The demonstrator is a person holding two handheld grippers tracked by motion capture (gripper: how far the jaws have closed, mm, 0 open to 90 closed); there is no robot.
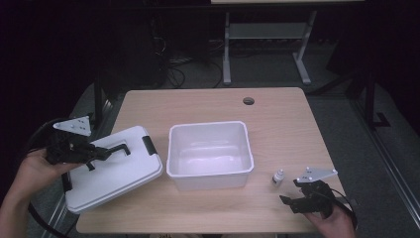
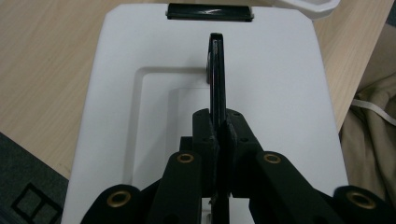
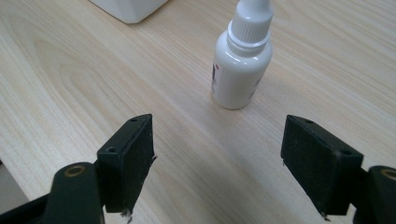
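Clamping tight on the black handle [image 2: 217, 79] of the white lid [image 2: 116, 140]: left gripper [image 2: 219, 133] jaws, pressed together on the thin upright bar, seen along their length in the left gripper view. Standing wide apart with nothing between them: right gripper [image 3: 217, 154] jaws, hovering low over the table [image 3: 70, 70] just short of the bottle [image 3: 240, 70]. Being cut off at the top edge of the right gripper view: the bottle's nozzle tip, and all but a corner of the tub [image 3: 128, 9]. Staying too small and blurred to read: the print on the bottle's label. Being hidden under the left gripper in the high view: part of the handle, with the lid [image 1: 114, 171] lying slanted at the table's left front corner, overhanging the edge. Being cut off at the bottom of the high view: both forearms, with the left gripper [image 1: 101, 152] over the lid and the right gripper [image 1: 292, 201] near the front right edge. Sitting open in the middle of the table [image 1: 208, 104]: the tub [image 1: 210, 173], white, rectangular, showing a bare floor inside. Standing upright just right of the tub and beside the right gripper: the bottle [image 1: 278, 178], apart from both. Showing at the lid's far end: a black latch [image 2: 210, 11].
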